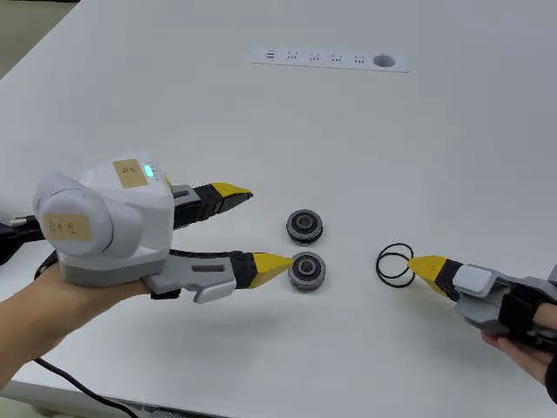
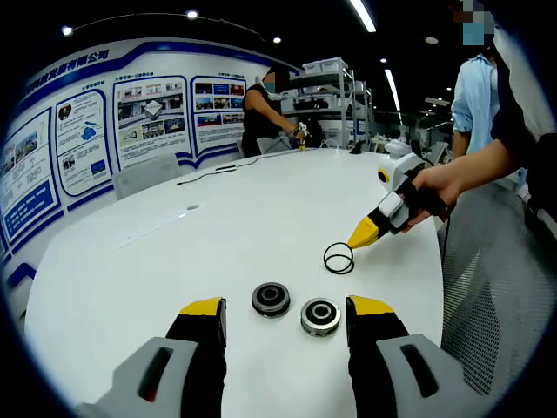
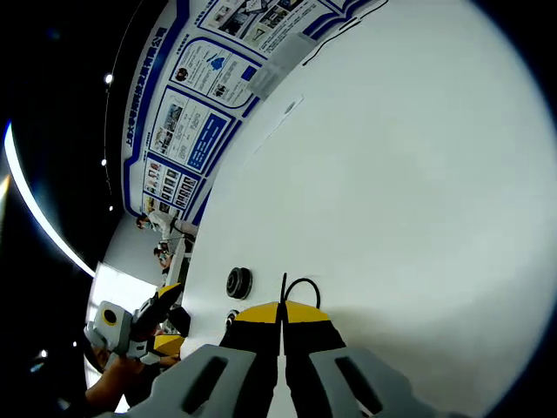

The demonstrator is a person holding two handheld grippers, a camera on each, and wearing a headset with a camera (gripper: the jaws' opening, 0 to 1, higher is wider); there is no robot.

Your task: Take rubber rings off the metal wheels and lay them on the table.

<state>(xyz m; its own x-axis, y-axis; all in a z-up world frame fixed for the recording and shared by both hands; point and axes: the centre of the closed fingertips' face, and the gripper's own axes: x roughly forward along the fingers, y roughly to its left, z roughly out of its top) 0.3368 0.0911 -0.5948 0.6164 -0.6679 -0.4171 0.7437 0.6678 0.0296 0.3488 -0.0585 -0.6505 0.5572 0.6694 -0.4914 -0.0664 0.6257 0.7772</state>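
Our left gripper (image 1: 271, 226) stands released, jaws wide, one tip just beside the nearer wheel (image 1: 307, 270). Our right gripper (image 1: 417, 264) is clenched, its body cut at the edge of the head view. Its tips touch the rubber rings (image 1: 379, 264), but whether they pinch one we cannot tell. The rings lie on the table (image 1: 261, 104), to the right of the nearer wheel, apart from it. The second wheel (image 1: 305, 225) sits just beyond it.

White table (image 1: 261, 122) bears two wheels (image 1: 305, 225), rings (image 1: 379, 264) (black).
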